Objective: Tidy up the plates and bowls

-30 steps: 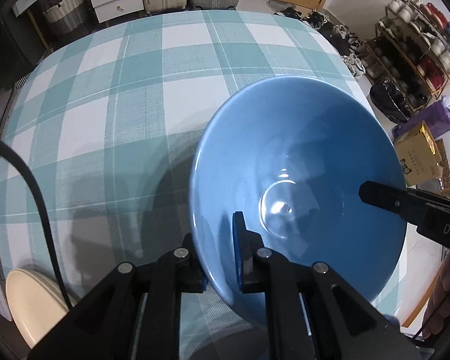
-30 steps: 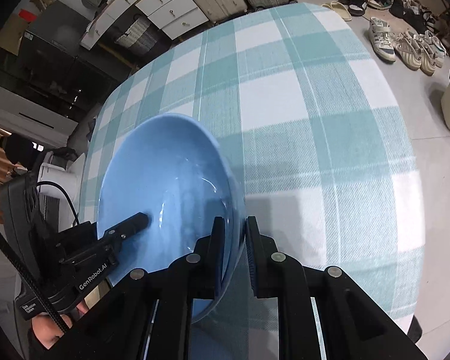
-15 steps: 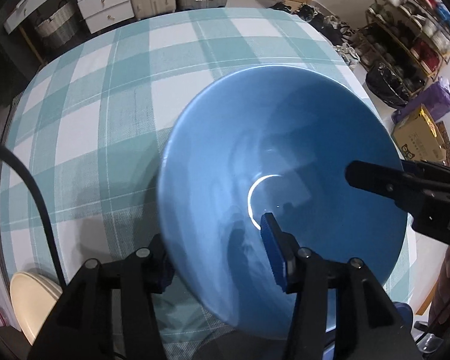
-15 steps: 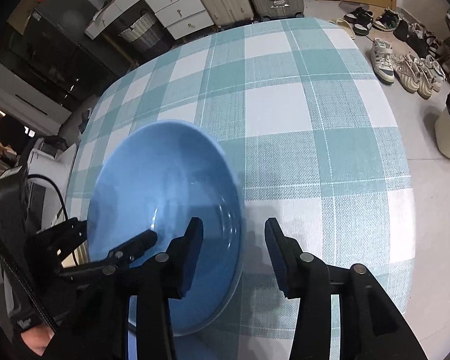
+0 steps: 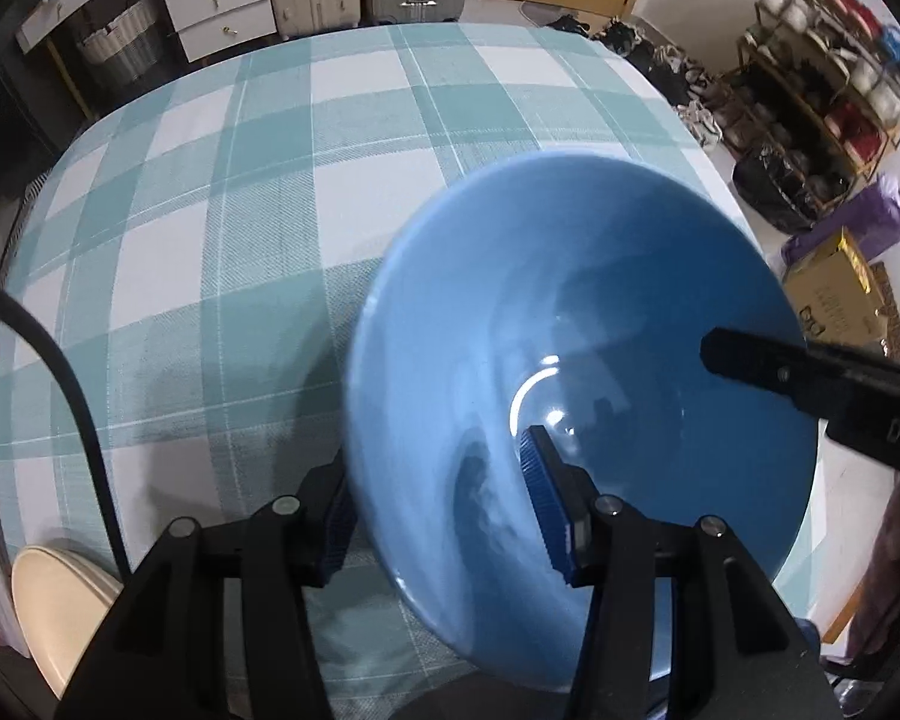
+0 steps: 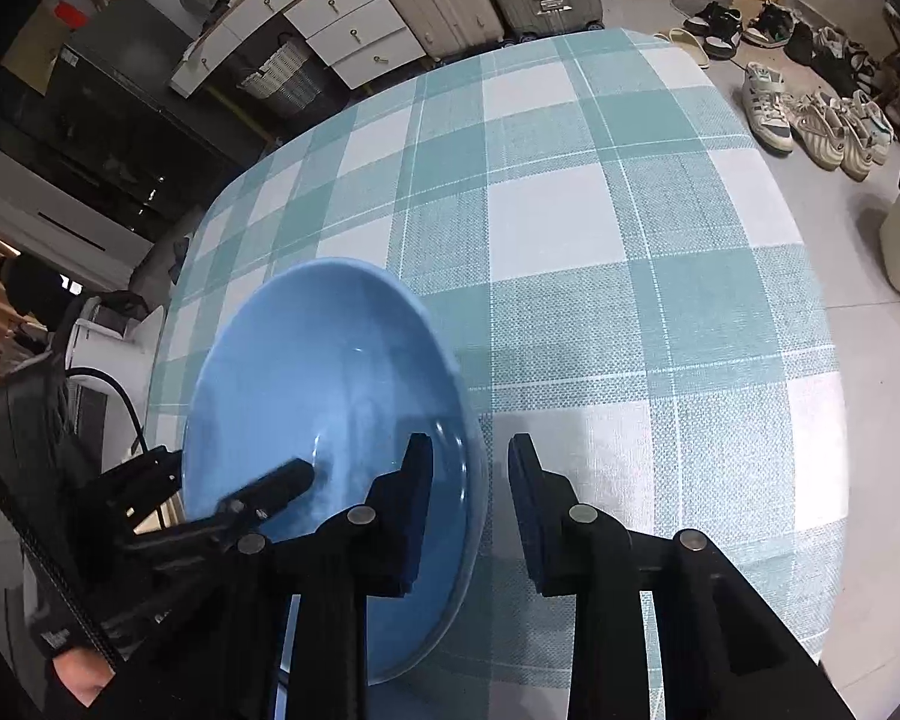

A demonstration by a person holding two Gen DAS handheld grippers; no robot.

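Both grippers have let go since 1 second ago, when each pinched the rim. I now have the left gripper (image 5: 444, 498) with its fingers spread wide, 1 outside the wall and 1 inside, straddling the near edge of the glossy blue ceramic bowl (image 5: 600, 324) without clamping it. My right gripper (image 6: 471, 510) is likewise parted, 1 finger over the bowl's interior and 1 outside its rim, with a gap on both sides as far as I can tell.

That bowl sits near the front right part of the round table under the teal-and-white checked tablecloth (image 5: 258, 192). It looks tilted in both views, though the fisheye may exaggerate that, and I cannot tell whether it rests on the cloth alone or on something beneath it.

Past the left gripper, low at the table's edge, I see a cream round plate-like disc (image 5: 60, 606); whether it is crockery or a stool seat I cannot tell. Beyond, the cloth carries no other dishes.

My judgement: placing this 1 bowl is essentially finished, and I still have to back both grippers off. No other plates or bowls show, so I cannot judge what remains.
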